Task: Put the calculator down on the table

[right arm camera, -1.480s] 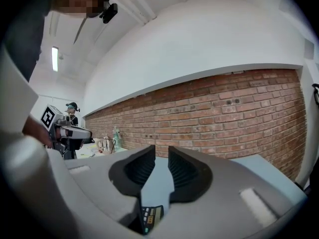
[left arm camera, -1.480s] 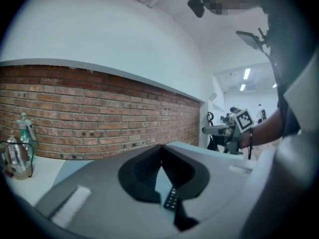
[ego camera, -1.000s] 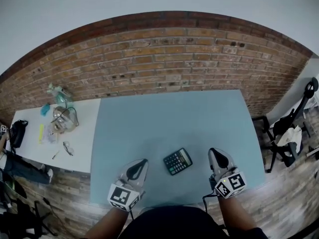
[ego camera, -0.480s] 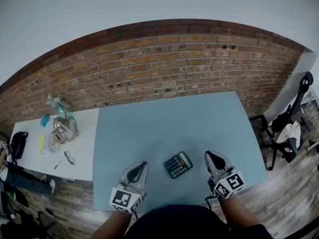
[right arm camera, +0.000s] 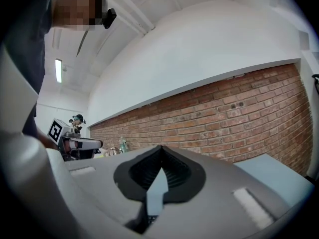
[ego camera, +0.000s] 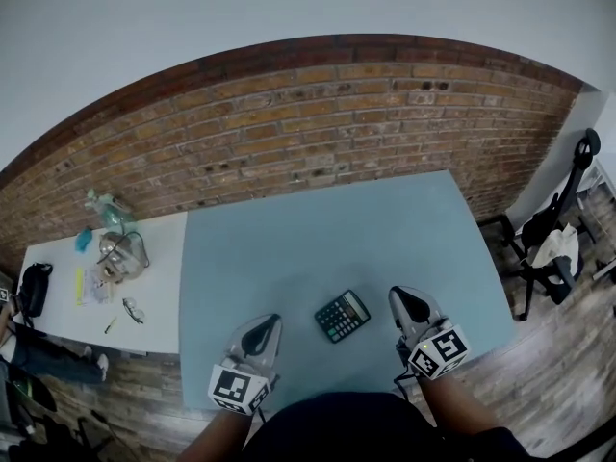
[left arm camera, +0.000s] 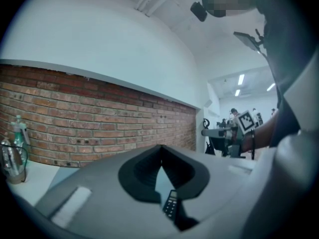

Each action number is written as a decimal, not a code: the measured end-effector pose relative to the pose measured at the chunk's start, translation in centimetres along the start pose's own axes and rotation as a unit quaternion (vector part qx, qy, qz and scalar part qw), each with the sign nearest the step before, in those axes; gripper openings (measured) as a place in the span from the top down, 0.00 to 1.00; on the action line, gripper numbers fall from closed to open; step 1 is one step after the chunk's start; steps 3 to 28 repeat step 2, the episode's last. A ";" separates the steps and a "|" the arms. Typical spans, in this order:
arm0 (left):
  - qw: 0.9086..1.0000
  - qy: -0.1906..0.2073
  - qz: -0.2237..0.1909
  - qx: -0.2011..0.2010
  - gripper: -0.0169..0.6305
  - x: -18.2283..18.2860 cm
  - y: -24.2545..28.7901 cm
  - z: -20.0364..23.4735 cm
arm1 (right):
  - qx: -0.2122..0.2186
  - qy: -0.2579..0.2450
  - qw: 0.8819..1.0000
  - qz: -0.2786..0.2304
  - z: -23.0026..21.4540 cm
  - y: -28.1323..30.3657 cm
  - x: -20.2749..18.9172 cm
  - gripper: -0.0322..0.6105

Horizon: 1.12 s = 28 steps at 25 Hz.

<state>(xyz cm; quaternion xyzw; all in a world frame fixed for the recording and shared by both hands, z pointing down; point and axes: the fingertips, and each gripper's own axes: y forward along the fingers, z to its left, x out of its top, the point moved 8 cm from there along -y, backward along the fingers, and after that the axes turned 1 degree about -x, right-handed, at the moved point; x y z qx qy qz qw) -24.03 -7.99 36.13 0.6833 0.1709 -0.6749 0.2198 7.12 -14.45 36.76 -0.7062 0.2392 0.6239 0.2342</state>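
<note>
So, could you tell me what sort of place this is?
Probably a workroom or lab: a brick wall, a grey-blue table with a calculator, a cluttered white side table and an office chair.

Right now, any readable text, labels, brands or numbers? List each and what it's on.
None legible.
Calculator: key legends too small to read.
Marker cube on left hand-held gripper, same on right hand-held gripper: square codes, no letters.
Clutter on white side table: too small.
</note>
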 end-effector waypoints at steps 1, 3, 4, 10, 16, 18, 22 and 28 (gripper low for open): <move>1.000 0.005 0.001 0.006 0.98 -0.1 -0.3 0.5 | 0.006 0.000 1.000 0.000 0.2 0.6 -0.1 0.95; 1.000 0.010 0.002 0.012 0.98 -0.3 -0.6 0.9 | 0.012 -0.001 1.000 0.000 0.4 1.2 -0.3 0.95; 1.000 0.010 0.002 0.012 0.98 -0.3 -0.6 0.9 | 0.012 -0.001 1.000 0.000 0.4 1.2 -0.3 0.95; 1.000 0.010 0.002 0.012 0.98 -0.3 -0.6 0.9 | 0.012 -0.001 1.000 0.000 0.4 1.2 -0.3 0.95; 1.000 0.010 0.002 0.012 0.98 -0.3 -0.6 0.9 | 0.012 -0.001 1.000 0.000 0.4 1.2 -0.3 0.95; 1.000 0.010 0.002 0.012 0.98 -0.3 -0.6 0.9 | 0.012 -0.001 1.000 0.000 0.4 1.2 -0.3 0.95; 1.000 0.010 0.002 0.012 0.98 -0.3 -0.6 0.9 | 0.012 -0.001 1.000 0.000 0.4 1.2 -0.3 0.95; 1.000 0.010 0.002 0.012 0.98 -0.3 -0.6 0.9 | 0.012 -0.001 1.000 0.000 0.4 1.2 -0.3 0.95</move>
